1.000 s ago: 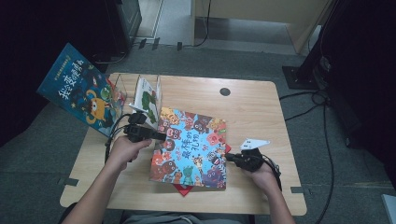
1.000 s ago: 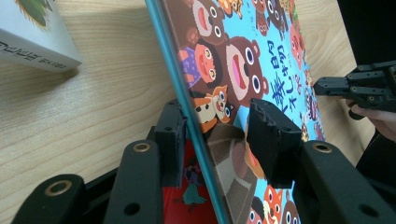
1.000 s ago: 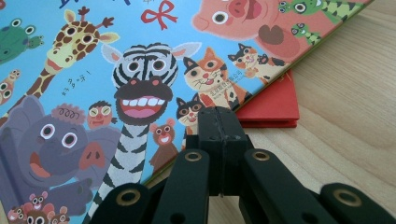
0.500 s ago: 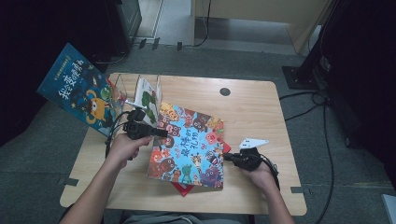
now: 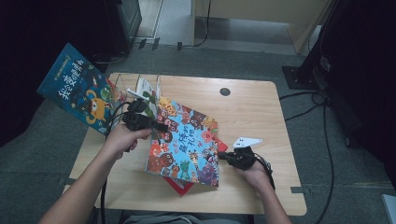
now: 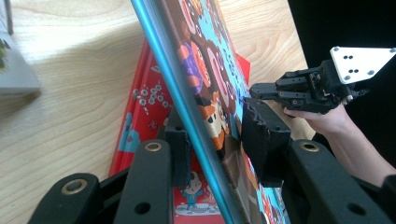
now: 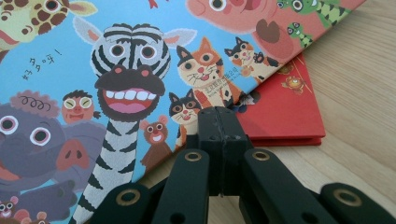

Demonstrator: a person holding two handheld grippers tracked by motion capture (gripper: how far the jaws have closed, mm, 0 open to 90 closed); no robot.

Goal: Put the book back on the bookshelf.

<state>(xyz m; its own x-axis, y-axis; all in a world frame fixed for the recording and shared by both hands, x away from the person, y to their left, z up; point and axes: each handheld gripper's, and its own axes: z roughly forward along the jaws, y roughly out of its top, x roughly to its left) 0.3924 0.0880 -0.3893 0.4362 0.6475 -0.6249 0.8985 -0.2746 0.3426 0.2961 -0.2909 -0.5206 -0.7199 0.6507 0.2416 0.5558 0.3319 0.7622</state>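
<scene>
At the near edge of the light wooden desk (image 5: 261, 116), I find my two forearms entering the high view. My right gripper (image 5: 223, 157) rests low by the near right corner of the large animal-picture book with the blue cover (image 5: 184, 140); its jaws are pressed fully together, tips just at the book's edge, and I see nothing caught between them in the right gripper view (image 7: 218, 114). Under that book lies a thin red hardcover book (image 7: 289, 105), flat on the desk, with its corner showing beyond the blue cover.

Farther in, my left gripper (image 5: 161, 127) takes the blue book at its left edge. In the left gripper view (image 6: 212, 140) the book's teal edge runs between the two jaws, which have just been closing; one pad sits against the back and the other on the picture side, so I judge the book gripped. That side stands lifted off the red book, the cover tilted, while its right side stays low near the right gripper.

Beyond the left gripper, a white-covered book (image 5: 148, 93) stands upright in a clear wire rack (image 5: 122, 84). A dark blue picture book with yellow lettering (image 5: 77, 88) leans off the desk's far left edge.
</scene>
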